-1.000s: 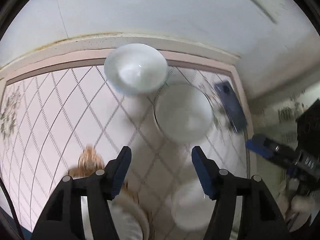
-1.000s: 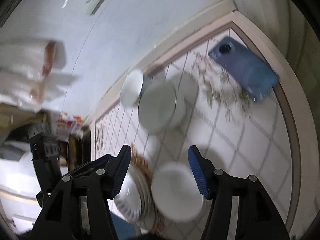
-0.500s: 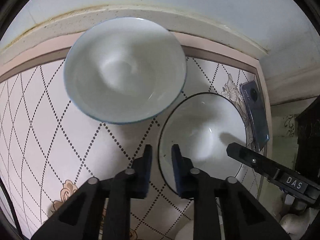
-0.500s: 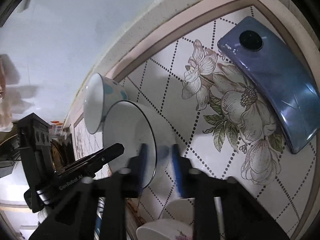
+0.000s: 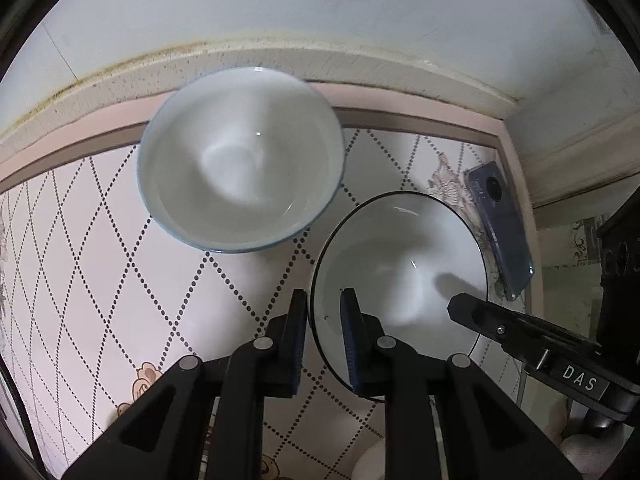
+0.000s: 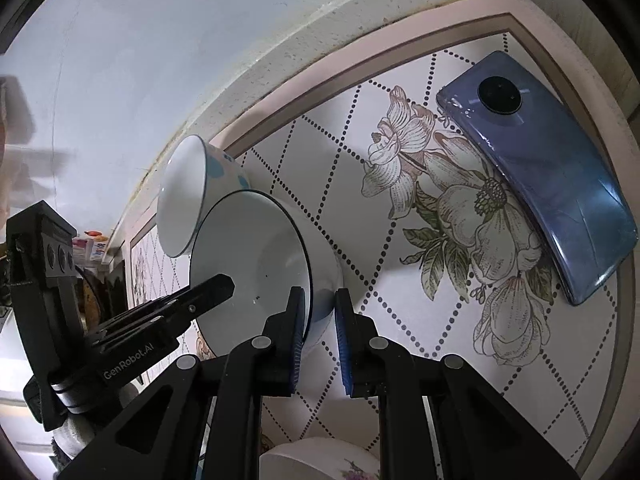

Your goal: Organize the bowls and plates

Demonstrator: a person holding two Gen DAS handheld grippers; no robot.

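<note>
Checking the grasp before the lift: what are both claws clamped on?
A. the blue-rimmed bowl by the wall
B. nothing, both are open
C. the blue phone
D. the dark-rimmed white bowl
D: the left claw and right claw each pinch the rim of the dark-rimmed white bowl from opposite sides; the blue-rimmed bowl and the phone lie untouched.
</note>
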